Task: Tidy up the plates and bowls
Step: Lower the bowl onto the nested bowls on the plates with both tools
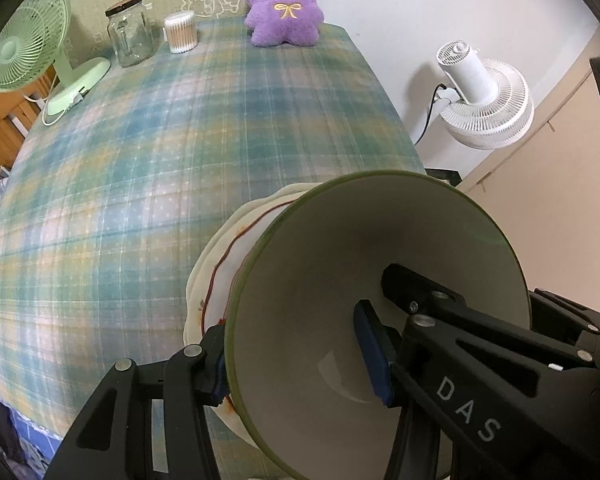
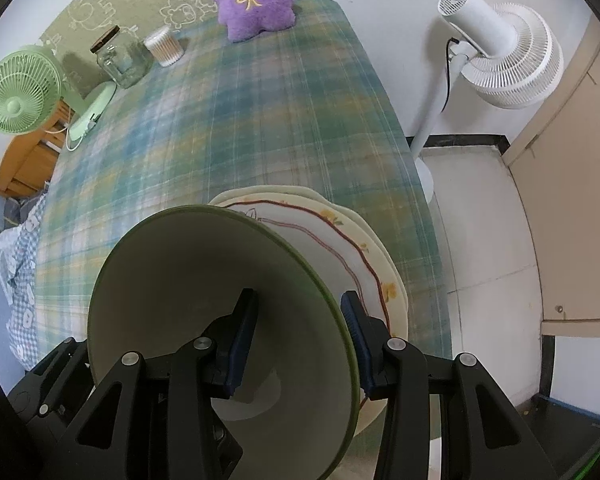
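A plaid-covered table (image 1: pixel 140 184) is seen. At its far edge a purple plush toy (image 1: pixel 284 4) is propped against the wall. A glass jar (image 1: pixel 129 32) with a dark lid and a tub of cotton swabs (image 1: pixel 181 32) are placed just beside each other, near a green desk fan (image 1: pixel 24 48). A white standing fan (image 1: pixel 488 96) is seen beyond the table's right side.

Green-rimmed bowl (image 1: pixel 320 280) sits over two stacked floral plates (image 2: pixel 364 240).
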`<state>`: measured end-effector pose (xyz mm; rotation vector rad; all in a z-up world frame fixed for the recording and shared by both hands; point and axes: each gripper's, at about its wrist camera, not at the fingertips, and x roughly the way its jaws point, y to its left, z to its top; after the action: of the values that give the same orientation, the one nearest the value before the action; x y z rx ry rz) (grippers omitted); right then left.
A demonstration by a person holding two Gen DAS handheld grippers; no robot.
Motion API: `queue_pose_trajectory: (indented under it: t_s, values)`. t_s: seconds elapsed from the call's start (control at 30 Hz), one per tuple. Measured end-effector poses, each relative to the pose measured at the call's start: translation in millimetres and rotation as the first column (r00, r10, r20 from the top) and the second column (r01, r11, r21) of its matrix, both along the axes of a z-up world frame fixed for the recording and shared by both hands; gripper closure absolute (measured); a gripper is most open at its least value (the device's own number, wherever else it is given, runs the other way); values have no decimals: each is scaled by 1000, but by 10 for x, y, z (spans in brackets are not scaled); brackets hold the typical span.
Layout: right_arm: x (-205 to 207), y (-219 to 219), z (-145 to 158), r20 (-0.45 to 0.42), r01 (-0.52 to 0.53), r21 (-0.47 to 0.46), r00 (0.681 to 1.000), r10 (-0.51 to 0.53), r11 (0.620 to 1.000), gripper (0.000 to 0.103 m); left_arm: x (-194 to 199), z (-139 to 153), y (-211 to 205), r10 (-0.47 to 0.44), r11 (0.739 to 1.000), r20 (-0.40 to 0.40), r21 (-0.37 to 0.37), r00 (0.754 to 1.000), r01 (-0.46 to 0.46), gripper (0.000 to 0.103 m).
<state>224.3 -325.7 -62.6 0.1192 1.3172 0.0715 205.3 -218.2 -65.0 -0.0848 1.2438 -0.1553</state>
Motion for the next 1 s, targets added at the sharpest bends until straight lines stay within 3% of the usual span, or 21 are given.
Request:
queue_pose_trajectory:
  t_s: [0.43, 0.73, 0.9, 1.0]
  values:
    - [-18, 9, 4, 35, -35, -6, 999, 35, 999, 56, 7, -8, -6, 10, 1000, 24, 15, 1000, -10, 50]
    - [-125, 33, 143, 87, -32, -39, 996, 35, 999, 55, -85, 128, -33, -20, 999, 50, 41, 999, 18, 32]
    - [-189, 15, 258, 120, -9, -65, 993, 17, 998, 35, -116, 236, -17, -39, 998, 74, 55, 997, 35, 24]
    - [-214, 25, 346, 144, -4, -80, 990, 15, 997, 33, -124, 312, 15, -37, 998, 87, 54, 996, 32, 22]
